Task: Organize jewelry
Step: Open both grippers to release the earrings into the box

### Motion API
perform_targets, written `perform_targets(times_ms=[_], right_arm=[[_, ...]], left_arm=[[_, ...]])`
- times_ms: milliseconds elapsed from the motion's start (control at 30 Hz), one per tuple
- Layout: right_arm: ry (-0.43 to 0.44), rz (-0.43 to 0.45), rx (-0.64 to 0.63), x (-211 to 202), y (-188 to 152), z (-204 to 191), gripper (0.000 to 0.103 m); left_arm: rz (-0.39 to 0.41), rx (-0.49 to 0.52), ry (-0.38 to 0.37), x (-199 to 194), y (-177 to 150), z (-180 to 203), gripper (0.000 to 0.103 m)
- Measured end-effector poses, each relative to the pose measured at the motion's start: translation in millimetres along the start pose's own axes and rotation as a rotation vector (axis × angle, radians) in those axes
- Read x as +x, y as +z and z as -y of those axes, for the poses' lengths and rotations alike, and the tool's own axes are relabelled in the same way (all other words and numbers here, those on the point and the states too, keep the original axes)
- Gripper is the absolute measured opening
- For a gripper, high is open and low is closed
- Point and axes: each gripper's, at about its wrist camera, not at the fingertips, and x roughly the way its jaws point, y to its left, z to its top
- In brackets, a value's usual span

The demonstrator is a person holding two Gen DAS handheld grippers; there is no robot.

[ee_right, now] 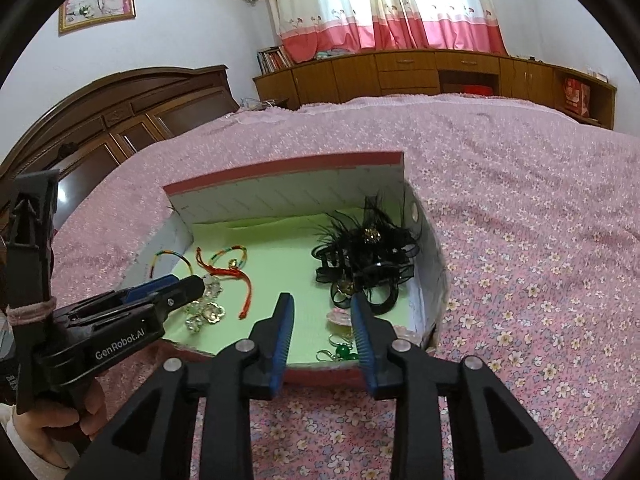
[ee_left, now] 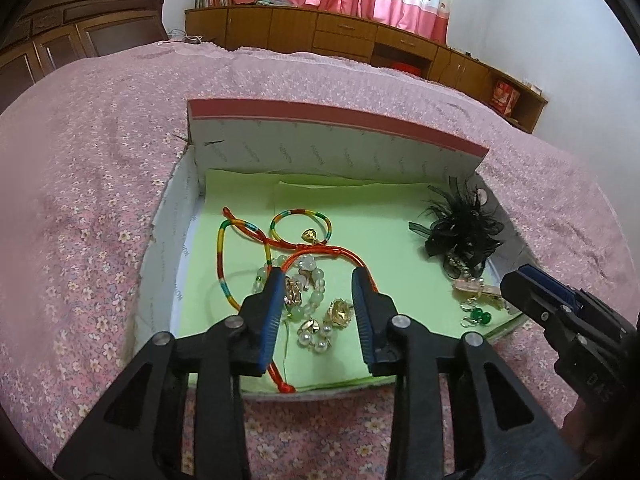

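Both claws are wide open and hold nothing. The left claw (ee_left: 316, 280) straddles the tangled bead bracelet (ee_left: 308, 288) and red cord (ee_left: 320, 250) at lower centre of the box (ee_left: 320, 128); closing may snag the cord and drag neighbouring earrings (ee_left: 320, 332). The right claw (ee_right: 322, 304) hovers near the green earrings (ee_right: 340, 350).

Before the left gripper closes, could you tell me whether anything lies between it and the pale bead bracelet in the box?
Yes. The red cord crosses over the bead bracelet and runs along the open left gripper, touching its right finger. Gold earrings and pearl pieces crowd against the beads, so closing would likely catch them too.
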Motion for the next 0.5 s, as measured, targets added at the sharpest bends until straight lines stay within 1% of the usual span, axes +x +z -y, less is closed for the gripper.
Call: perform_targets(times_ms=[67, 133, 233, 500], right_arm=[[-0.002, 0.016, 0.005, -8, 1, -1, 0.042], [0.002, 0.029, 0.012, -14, 2, -2, 0.043], [0.006, 0.052, 0.017, -25, 1, -4, 0.048], [0.013, 0.103, 0.031, -51, -6, -10, 0.053]], left_arm=[[0.009, -0.005, -0.003, -7, -1, -1, 0.027], [0.021, -0.006, -0.005, -15, -3, -2, 0.029], [0.042, -0.009, -0.011, -30, -3, -3, 0.032], [0.093, -0.008, -0.021, -57, -6, 3, 0.037]])
